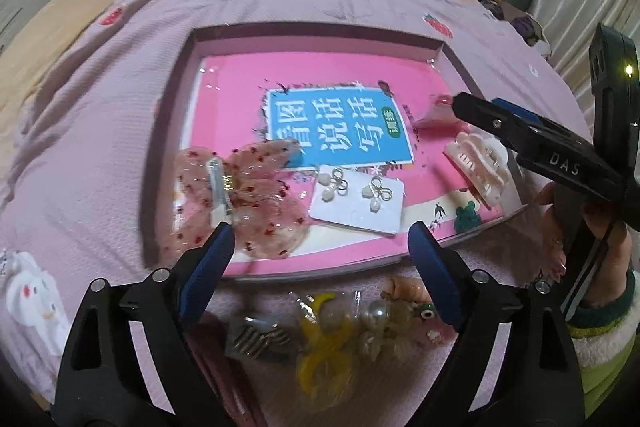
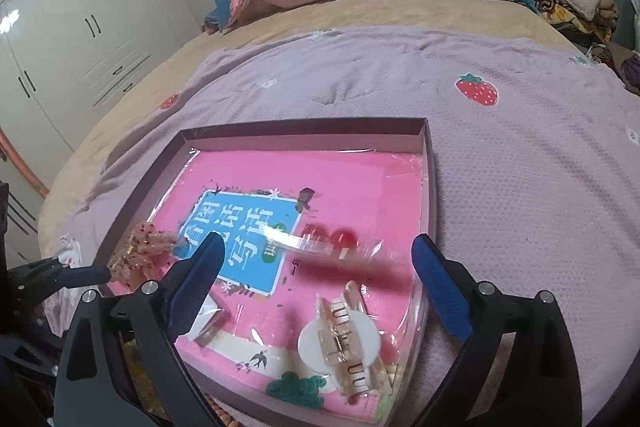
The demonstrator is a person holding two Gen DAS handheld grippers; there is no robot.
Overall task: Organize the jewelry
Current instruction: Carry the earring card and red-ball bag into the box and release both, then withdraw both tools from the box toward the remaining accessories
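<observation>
Both tongs spread over the tray (image 1: pixel 448 53).
Left tongs (image 1: pixel 322 241) gape by the bow (image 1: pixel 256 199); right tongs (image 2: pixel 318 259) gape above the claw clip (image 2: pixel 344 339), gripping nothing.

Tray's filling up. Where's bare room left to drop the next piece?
The shallow mauve cardboard tray has bare room in its far half: plain pink book cover beyond the blue title label, up to the far wall. Crowded: near side, with the sheer pink sequined bow clip, white earring card and pale pink claw clip. The red-beaded clear packet fills the right-middle.
</observation>
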